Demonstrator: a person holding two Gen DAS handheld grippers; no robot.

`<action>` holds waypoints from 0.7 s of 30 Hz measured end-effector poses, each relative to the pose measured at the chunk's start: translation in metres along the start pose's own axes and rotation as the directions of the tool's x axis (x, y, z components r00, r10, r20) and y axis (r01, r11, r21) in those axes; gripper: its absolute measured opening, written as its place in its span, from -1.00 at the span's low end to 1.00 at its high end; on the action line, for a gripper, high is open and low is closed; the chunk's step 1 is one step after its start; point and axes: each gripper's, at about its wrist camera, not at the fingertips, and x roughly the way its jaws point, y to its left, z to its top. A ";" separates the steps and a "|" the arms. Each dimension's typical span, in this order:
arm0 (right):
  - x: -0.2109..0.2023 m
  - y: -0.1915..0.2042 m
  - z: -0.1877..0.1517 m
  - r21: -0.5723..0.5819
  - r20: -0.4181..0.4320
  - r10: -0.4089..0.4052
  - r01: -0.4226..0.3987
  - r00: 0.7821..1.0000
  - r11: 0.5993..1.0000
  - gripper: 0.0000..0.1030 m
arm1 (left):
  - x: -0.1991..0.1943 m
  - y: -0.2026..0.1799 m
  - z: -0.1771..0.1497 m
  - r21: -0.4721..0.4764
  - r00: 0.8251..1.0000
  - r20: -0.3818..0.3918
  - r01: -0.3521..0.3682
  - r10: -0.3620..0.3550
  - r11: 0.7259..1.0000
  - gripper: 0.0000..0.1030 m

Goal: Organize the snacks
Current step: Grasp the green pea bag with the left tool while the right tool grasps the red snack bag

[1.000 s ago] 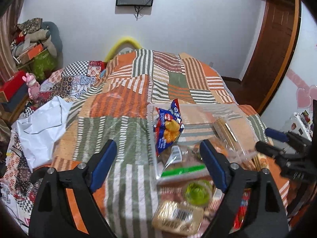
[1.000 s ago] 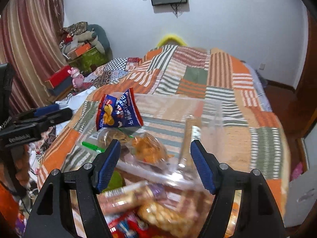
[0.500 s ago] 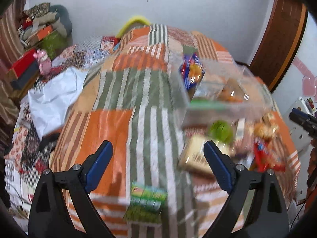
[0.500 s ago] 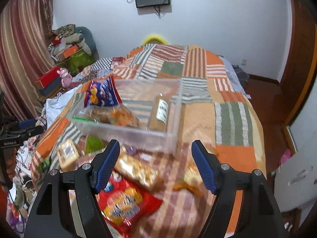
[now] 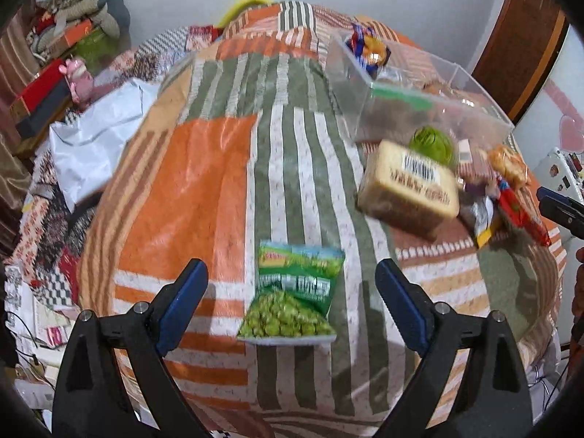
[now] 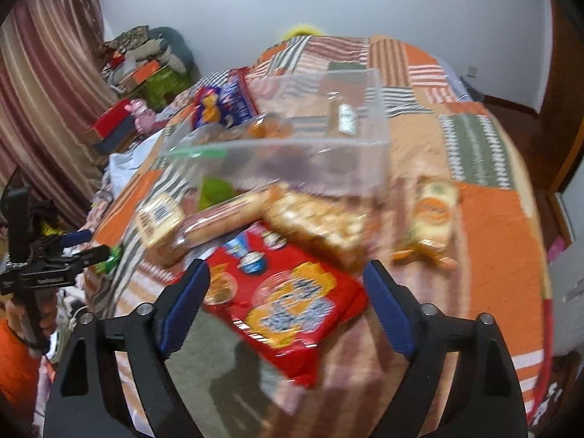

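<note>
The green pea bag [image 5: 292, 294] now sits lower centre between the left gripper [image 5: 292, 304], whose jaws have widened; the right gripper [image 6: 286, 304], just opening, frames the red pack [image 6: 288, 303].

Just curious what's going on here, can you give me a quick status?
Left tool open over green pea packet. Right tool open, jaws just widened, over red snack bag. Clear bin part filled. Nothing blocking.

The quilt [image 5: 204, 182] on the bed is woven cloth, matt and slightly nubby. The bin [image 6: 321, 153] is clear, smooth plastic. The pea bag [image 5: 292, 292] and red pack [image 6: 288, 292] are glossy printed film. Each tool has matt black plastic arms and blue ribbed pads [image 5: 182, 303]. The curtain [image 6: 40, 109] is striped cloth.
</note>
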 end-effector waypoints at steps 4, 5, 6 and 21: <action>0.014 0.010 -0.005 -0.009 -0.040 0.019 -0.019 0.999 1.000 0.74 | 0.008 0.002 -0.011 0.009 1.000 -0.018 -0.006 0.006 1.000 0.82; 0.017 0.012 -0.006 -0.010 -0.050 0.022 -0.023 0.998 1.000 0.75 | 0.009 0.002 -0.013 0.007 1.000 -0.019 -0.007 0.008 1.000 0.81; 0.019 0.014 -0.008 -0.012 -0.059 0.021 -0.022 0.998 1.000 0.77 | 0.011 0.004 -0.015 -0.001 1.000 -0.019 -0.007 0.007 1.000 0.75; 0.041 0.021 -0.017 -0.126 -0.070 -0.146 0.137 0.987 0.983 1.00 | 0.013 0.005 -0.019 -0.039 0.998 0.015 0.055 -0.054 0.998 -0.07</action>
